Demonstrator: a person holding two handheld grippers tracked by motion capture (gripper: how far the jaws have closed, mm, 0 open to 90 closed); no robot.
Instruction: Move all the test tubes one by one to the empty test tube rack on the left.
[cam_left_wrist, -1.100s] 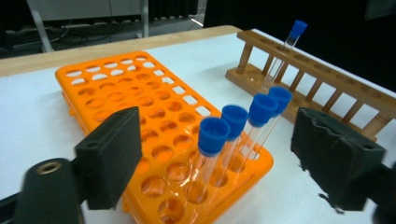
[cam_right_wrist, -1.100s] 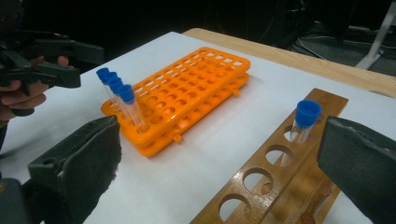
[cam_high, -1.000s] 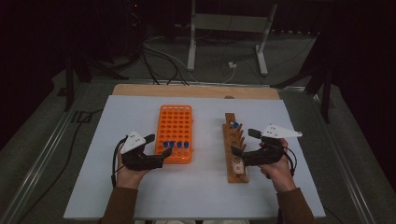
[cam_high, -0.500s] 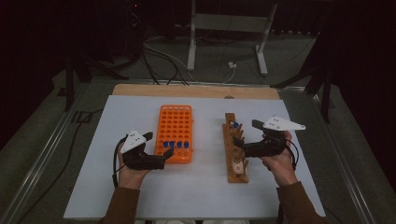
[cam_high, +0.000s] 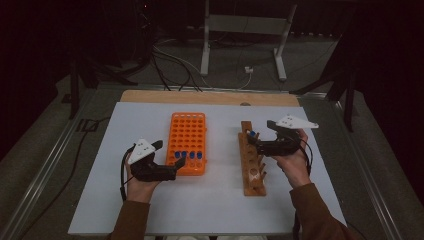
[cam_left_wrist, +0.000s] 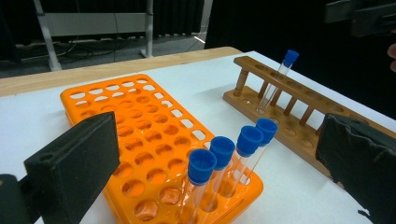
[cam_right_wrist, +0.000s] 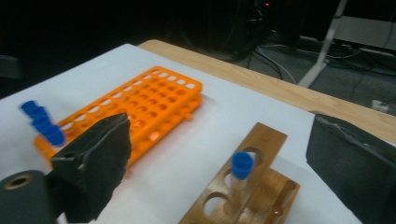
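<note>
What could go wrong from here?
1. The four blue-capped tubes stand crowded in the orange rack's near row; the open left gripper could catch two at once.
2. The lone tube leans in the wooden rack; the right gripper beside it could knock it.

**Plastic, wood and glassy tubes on a matt white top**

The orange rack looks like smooth, slightly glossy plastic. The wooden rack shows a varnished brown grain. The tubes are clear, with matt blue caps. The table is matt white, with a bare wood edge.
</note>
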